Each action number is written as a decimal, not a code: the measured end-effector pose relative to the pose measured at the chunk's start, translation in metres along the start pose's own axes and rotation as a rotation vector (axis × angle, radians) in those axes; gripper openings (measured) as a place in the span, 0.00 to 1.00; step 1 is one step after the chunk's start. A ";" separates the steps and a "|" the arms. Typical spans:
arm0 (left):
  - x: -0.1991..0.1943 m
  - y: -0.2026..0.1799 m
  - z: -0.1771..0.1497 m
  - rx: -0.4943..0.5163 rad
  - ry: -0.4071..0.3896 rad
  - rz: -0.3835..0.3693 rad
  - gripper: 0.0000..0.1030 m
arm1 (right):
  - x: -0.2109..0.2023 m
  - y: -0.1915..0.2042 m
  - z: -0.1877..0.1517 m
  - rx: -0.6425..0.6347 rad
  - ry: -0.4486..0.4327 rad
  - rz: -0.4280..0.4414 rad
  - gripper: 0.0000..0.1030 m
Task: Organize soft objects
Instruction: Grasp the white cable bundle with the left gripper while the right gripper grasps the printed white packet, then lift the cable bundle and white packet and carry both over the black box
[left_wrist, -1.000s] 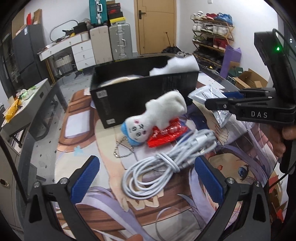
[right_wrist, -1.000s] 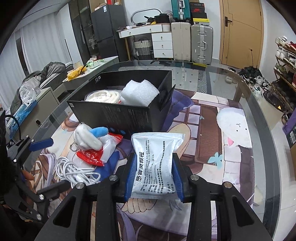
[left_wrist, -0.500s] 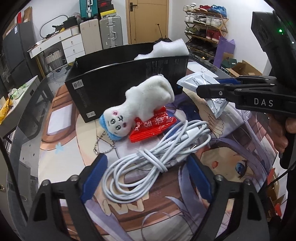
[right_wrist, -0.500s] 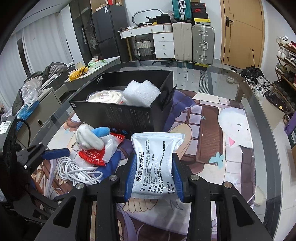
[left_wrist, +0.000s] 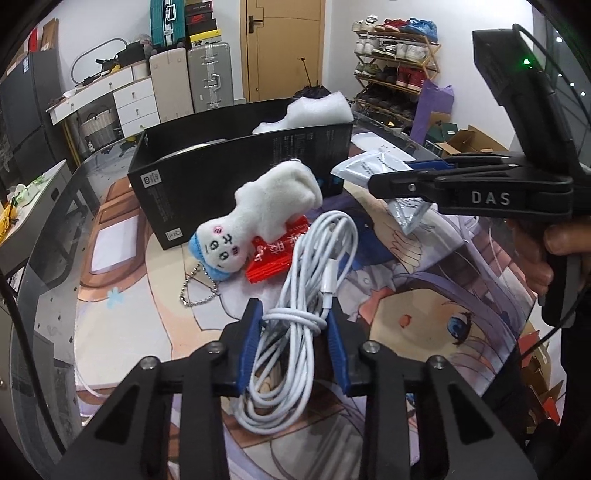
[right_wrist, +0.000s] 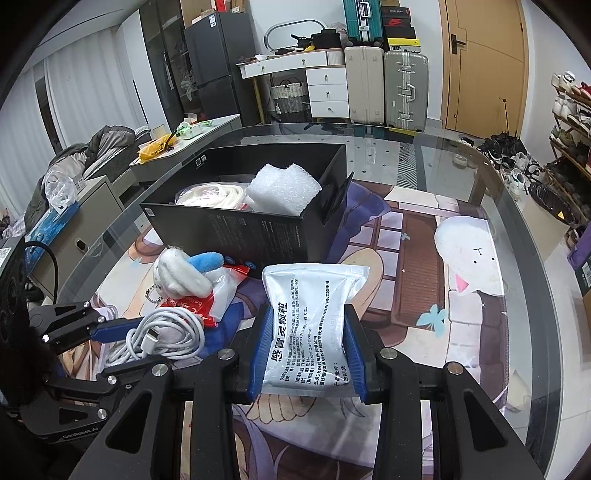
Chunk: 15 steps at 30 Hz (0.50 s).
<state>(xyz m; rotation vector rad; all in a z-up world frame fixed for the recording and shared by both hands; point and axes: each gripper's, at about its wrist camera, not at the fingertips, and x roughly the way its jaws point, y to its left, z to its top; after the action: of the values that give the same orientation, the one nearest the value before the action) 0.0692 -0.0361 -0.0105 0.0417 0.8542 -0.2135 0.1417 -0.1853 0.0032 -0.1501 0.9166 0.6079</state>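
White charging cable (left_wrist: 295, 332): bundle clamped between left tongs (left_wrist: 293, 325). Silver medicine sachet (right_wrist: 310, 325): clamped between right tongs (right_wrist: 308, 328).

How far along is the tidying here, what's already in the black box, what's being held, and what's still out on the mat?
Done: a white foam block and a cream coil lie in the black box.

In hand: the left gripper has just closed on the white cable bundle; the right gripper is shut on the silver sachet.

Left: the plush keychain and the red packet beneath it remain on the mat.

Lived-in home room, shoe rack (left_wrist: 397, 48), suitcases (right_wrist: 388, 90), fridge (right_wrist: 214, 66), drawers (right_wrist: 327, 92)
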 end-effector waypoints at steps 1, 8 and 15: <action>-0.001 0.001 -0.001 -0.003 -0.004 -0.004 0.32 | -0.001 0.000 0.000 0.000 -0.001 0.000 0.36; -0.010 0.005 -0.001 -0.021 -0.028 -0.036 0.31 | -0.003 0.002 0.001 -0.008 -0.011 0.004 0.36; -0.032 0.018 0.005 -0.070 -0.091 -0.065 0.31 | -0.018 0.006 0.003 -0.021 -0.040 0.014 0.36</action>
<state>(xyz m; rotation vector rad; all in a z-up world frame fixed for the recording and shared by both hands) 0.0561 -0.0139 0.0156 -0.0609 0.7727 -0.2443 0.1325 -0.1868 0.0200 -0.1496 0.8732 0.6316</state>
